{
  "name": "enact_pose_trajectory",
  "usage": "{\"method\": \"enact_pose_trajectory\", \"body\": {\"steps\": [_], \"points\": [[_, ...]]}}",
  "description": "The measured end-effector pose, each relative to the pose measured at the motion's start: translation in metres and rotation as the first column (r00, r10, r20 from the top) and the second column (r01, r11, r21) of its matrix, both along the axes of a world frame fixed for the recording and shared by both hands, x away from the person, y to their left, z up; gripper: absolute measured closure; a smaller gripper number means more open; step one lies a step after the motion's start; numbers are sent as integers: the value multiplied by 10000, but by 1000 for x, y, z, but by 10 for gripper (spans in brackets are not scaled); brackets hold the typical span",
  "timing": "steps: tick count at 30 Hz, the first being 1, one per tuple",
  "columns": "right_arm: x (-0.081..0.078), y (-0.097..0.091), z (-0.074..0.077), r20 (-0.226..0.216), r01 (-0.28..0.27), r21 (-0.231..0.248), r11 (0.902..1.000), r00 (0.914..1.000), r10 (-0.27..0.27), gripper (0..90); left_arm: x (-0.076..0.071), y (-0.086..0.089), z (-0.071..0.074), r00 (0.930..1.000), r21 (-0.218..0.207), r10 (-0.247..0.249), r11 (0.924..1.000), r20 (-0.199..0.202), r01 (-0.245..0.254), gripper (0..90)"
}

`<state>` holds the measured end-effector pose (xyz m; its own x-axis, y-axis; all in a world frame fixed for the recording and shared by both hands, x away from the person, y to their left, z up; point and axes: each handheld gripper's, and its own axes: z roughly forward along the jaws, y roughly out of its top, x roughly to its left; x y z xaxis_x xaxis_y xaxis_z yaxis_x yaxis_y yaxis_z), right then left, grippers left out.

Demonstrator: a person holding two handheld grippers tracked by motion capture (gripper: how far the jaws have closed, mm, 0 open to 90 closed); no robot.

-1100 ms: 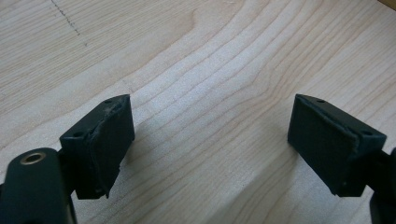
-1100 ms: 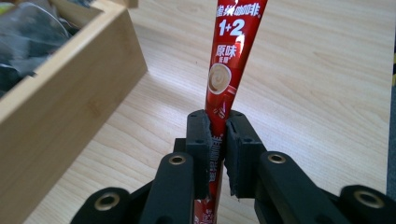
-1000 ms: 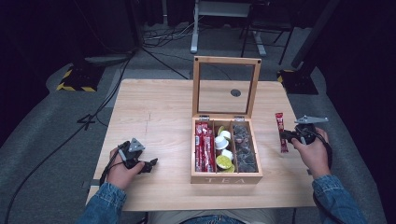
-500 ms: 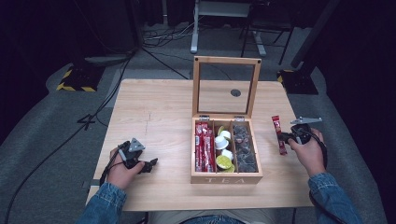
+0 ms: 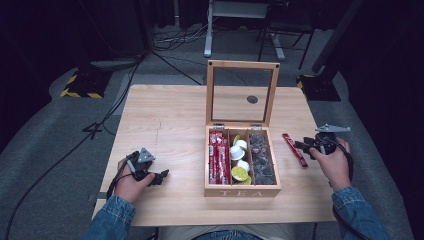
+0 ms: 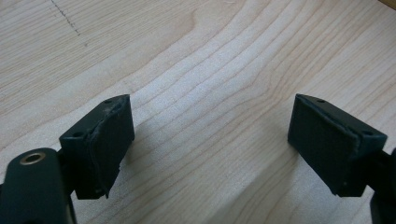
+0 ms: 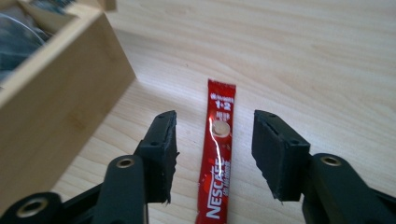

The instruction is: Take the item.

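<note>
Your right gripper (image 7: 212, 135) has just been opening, and the red Nescafe coffee stick (image 7: 216, 158) is lying flat on the table (image 5: 170, 120) between the two jaws, neither pad pressing on it. There's a gap on both sides of the sachet, so it's let go, not gripped. From the high view that same stick (image 5: 294, 149) sits on the bare wood just right of the wooden tea box (image 5: 242, 189), near it but not touching, and your right gripper (image 5: 303, 147) is right at its near end with your right hand (image 5: 334, 161) behind it.

The box has its glass lid (image 5: 243, 92) standing upright, and three compartments inside: more red sticks (image 5: 218, 159) on the left, white and yellow-green pods (image 5: 239, 162) in the middle, dark wrapped bits (image 5: 262, 159) on the right that are too small to make out properly. In the right gripper view the box wall (image 7: 56, 93) is just off to the left of your jaws.

Your left gripper (image 6: 210, 140) is spread wide with nothing but plain tabletop between the jaws. From above it (image 5: 161, 176) rests down at the front left part of the table, well apart from the box, in your left hand (image 5: 131, 181)
</note>
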<state>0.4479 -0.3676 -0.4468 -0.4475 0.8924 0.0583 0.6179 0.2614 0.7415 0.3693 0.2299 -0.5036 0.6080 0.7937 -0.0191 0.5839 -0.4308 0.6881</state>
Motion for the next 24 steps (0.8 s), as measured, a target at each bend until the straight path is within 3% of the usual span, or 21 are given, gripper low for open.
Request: {"method": "enact_pose_trajectory", "body": {"steps": [12,24], "points": [[-31,0,29,954,-586,841,9947,9942,505,413,-4,2,0,10000,36,73,10000,47,-73,150],[-62,20,54,1329,-1577,1136,9809,9809,1423,401,-7,3,0,9999,4,135,9999,27,-135,150]]}}
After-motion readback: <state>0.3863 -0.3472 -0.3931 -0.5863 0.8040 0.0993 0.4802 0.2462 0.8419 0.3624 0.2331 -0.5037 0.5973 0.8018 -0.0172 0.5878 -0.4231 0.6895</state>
